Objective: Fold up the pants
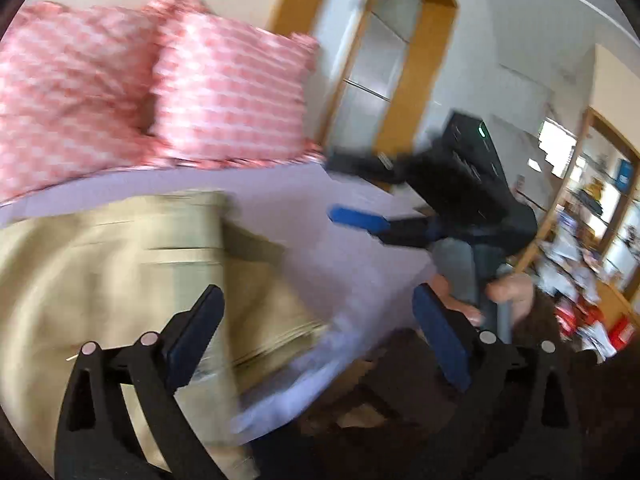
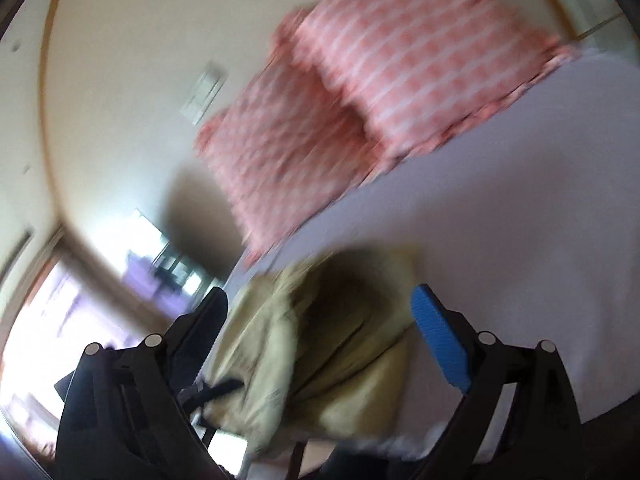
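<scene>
My left tongs [image 1: 316,336] and right tongs [image 2: 320,332] both hang spread, pinching nothing; the tan pants [image 1: 120,272] lie bunched near the bed's [image 1: 320,216] front edge, seemingly partly folded, final tidy fold left

Through the right wrist camera, heavily blurred, we see our right hand-held gripper [image 2: 320,344] with its jaws spread wide above the crumpled beige pants [image 2: 304,364] on the pale lilac bed [image 2: 500,220]. Two pink patterned pillows [image 2: 360,120] lie beyond them against a cream wall [image 2: 140,60].
</scene>
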